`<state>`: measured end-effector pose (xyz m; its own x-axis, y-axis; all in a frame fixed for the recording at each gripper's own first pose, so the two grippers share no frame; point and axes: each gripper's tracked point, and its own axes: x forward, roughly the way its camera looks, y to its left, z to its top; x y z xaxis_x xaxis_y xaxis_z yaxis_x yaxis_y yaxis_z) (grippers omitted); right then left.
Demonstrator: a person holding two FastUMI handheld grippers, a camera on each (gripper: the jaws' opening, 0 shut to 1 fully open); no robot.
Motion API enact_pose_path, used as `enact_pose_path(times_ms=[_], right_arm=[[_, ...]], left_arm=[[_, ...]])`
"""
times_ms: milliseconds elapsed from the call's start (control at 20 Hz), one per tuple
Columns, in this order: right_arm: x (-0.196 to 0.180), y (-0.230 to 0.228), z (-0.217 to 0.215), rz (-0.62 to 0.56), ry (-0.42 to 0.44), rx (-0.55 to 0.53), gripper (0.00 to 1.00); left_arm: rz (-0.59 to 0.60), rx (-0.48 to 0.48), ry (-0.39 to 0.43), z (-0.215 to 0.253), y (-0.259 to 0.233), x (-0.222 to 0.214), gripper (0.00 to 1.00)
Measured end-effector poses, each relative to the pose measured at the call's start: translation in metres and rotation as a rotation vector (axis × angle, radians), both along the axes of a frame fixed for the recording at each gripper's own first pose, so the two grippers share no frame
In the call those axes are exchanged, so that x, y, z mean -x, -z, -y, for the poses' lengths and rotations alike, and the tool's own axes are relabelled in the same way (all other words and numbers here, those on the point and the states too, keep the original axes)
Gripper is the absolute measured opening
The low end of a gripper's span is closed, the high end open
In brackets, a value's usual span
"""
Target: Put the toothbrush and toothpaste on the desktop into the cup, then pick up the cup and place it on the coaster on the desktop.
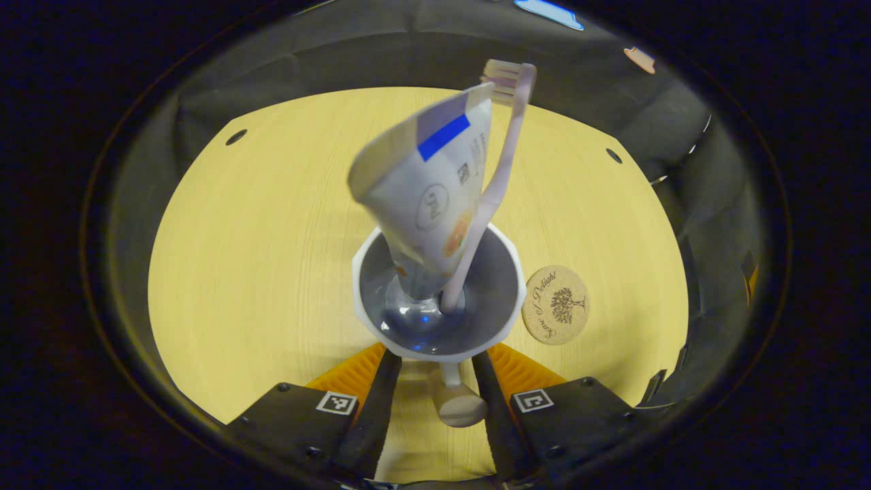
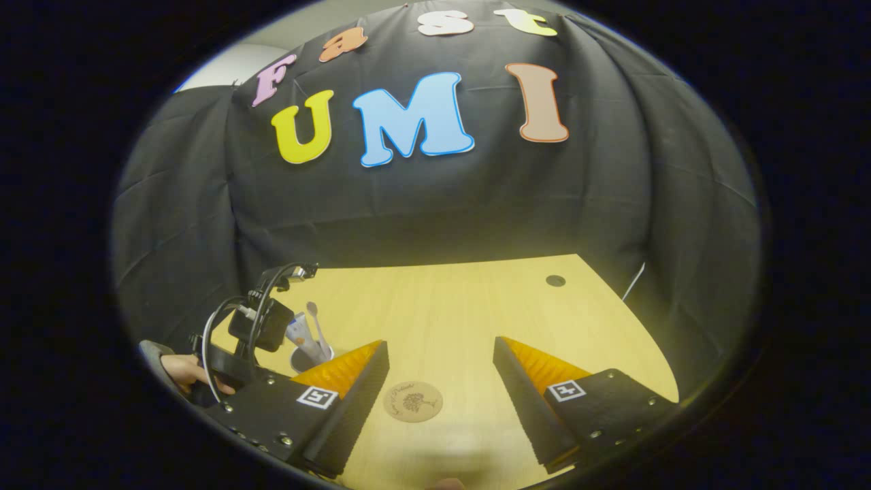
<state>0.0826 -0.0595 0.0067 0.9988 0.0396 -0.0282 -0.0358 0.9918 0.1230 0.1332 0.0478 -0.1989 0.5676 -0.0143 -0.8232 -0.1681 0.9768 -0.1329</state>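
In the left gripper view, the left gripper (image 1: 439, 371) has its fingers narrowed around the handle (image 1: 454, 398) of the cup (image 1: 439, 299). The handle sits in the gap between them, but whether both fingers actually press on it is hard to make out. The cup's base is hidden behind its own rim, so I cannot tell if it rests on the desktop (image 1: 272, 238) or hangs above it. Inside the cup stand the toothpaste (image 1: 429, 184), slightly blurred, and the toothbrush (image 1: 493, 184), bristles up, leaning against the tube. The coaster (image 1: 555, 305) lies on the desktop just beside the cup.

In the right gripper view, the right gripper (image 2: 441, 381) is spread wide and holds nothing. The coaster (image 2: 413, 401) lies between its fingers. Farther off at the left, the left gripper (image 2: 255, 327) and a hand (image 2: 187, 373) partly cover the cup (image 2: 306, 357).
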Motion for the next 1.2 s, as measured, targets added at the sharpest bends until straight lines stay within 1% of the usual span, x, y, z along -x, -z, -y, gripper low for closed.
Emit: enact_pose_path(times_ms=[50, 100, 150, 300, 450, 600, 750, 850, 950, 1200], right_arm=[[0.001, 0.001, 0.003, -0.005, 0.005, -0.006, 0.96], [0.002, 0.003, 0.006, -0.010, 0.009, -0.013, 0.96], [0.003, 0.004, 0.009, -0.013, 0.013, -0.023, 0.96], [0.004, 0.006, 0.013, -0.017, 0.021, -0.040, 0.96], [0.006, 0.008, 0.016, -0.021, 0.023, -0.040, 0.96], [0.007, 0.009, 0.019, -0.026, 0.021, -0.045, 0.96], [0.009, 0.009, 0.022, -0.024, 0.023, -0.044, 0.96], [0.010, 0.008, 0.024, -0.020, 0.022, -0.044, 0.96], [0.011, 0.009, 0.027, -0.017, 0.023, -0.044, 0.96], [0.016, 0.009, 0.040, -0.009, 0.030, -0.047, 0.96]], left_arm=[[0.001, 0.002, 0.001, 0.000, 0.000, -0.001, 0.67], [0.002, 0.004, -0.008, 0.000, 0.001, -0.001, 0.60], [0.000, 0.001, -0.013, 0.000, 0.002, -0.002, 0.48], [0.009, -0.016, -0.009, 0.001, 0.002, -0.003, 0.36], [0.044, -0.029, 0.004, 0.003, 0.001, -0.003, 0.34], [0.076, 0.002, 0.002, 0.011, -0.001, -0.002, 0.34], [0.104, -0.007, 0.014, 0.021, -0.010, -0.002, 0.32], [0.121, -0.013, 0.041, 0.031, -0.017, -0.002, 0.34], [0.131, -0.012, 0.065, 0.048, -0.022, -0.001, 0.33], [0.129, -0.001, 0.122, 0.085, -0.027, 0.000, 0.34]])
